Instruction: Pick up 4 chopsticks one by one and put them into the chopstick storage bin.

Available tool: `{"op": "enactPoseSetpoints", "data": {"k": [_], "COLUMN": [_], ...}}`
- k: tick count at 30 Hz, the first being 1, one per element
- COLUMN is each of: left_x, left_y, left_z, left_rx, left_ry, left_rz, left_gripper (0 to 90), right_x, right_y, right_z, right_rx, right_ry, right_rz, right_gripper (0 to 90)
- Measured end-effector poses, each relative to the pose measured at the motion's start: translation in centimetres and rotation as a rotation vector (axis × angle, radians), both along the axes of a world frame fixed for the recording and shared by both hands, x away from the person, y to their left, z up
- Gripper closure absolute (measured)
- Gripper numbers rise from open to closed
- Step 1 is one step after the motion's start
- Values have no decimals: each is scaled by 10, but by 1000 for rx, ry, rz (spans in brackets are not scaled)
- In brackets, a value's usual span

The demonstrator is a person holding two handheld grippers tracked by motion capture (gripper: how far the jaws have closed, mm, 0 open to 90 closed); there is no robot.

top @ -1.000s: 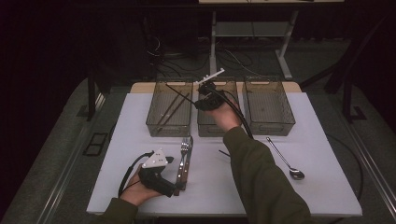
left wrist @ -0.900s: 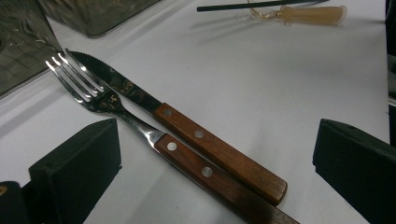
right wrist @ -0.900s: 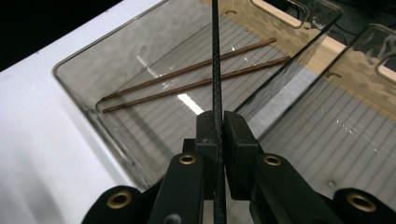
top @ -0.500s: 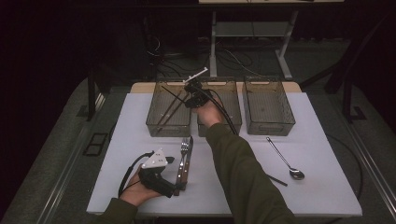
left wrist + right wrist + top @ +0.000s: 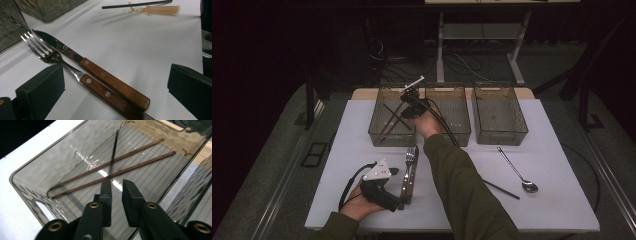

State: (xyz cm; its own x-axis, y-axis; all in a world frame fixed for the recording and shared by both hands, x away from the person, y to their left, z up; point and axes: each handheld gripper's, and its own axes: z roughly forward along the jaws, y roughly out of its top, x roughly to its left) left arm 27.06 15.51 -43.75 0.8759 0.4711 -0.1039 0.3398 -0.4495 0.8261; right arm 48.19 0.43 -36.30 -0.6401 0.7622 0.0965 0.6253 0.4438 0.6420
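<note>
Black chopstick (image 5: 113, 152) is down in the smoked clear plastic bin (image 5: 384, 132), the leftmost of three at the 12 o'clock end of the white table (image 5: 557, 200). In the right gripper view it runs from just past the jaw tips toward 12 o'clock and lies across two brown wooden chopsticks (image 5: 110, 170) on the ribbed floor, which slant from 8 o'clock to 2 o'clock. The right gripper (image 5: 116, 186) hangs over that bin's right side with a narrow gap between its jaws and nothing pinched in there; the stick's near end is just beyond the left jaw tip, and I can't tell if it touches.

The left gripper (image 5: 384, 192) sits at the 7 o'clock corner of the table, jaws spread wide with nothing in them. Between them, in the left gripper view, lie a wooden-handled steel fork (image 5: 65, 67) and a wooden-handled serrated steak knife (image 5: 95, 73), side by side with the handles touching, tips toward 10 o'clock.

Another black chopstick (image 5: 501, 190) lies at about 5 o'clock on the table, just beside a long steel spoon (image 5: 518, 171).
</note>
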Motion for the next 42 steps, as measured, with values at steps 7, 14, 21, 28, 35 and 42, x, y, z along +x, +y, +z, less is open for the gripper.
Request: {"op": "enactPoseSetpoints", "data": {"k": [7,14,21,28,35,42], "left_x": [0,0,0,-1,0,0], "left_y": [0,0,0,-1,0,0], "left_z": [0,0,0,-1,-1,-1], "left_rx": [-1,0,4,15,14,6], "left_ry": [0,1,5,4,10,20], "left_rz": [1,1,2,-1,9,17], "left_gripper": [0,0,0,0,0,0], "right_x": [-4,-14,-26,-36,-48,-62], "right_y": [-8,-26,-55,-78,-101,-127], "right_z": [8,14,17,19,18,14], "right_rx": [28,39,81,103,132,137], "right_ry": [-24,-43,-58,-73,-79,-91], "right_rz": [16,61,89,128,161,191], "right_gripper": [642,528,470,441,421,411]}}
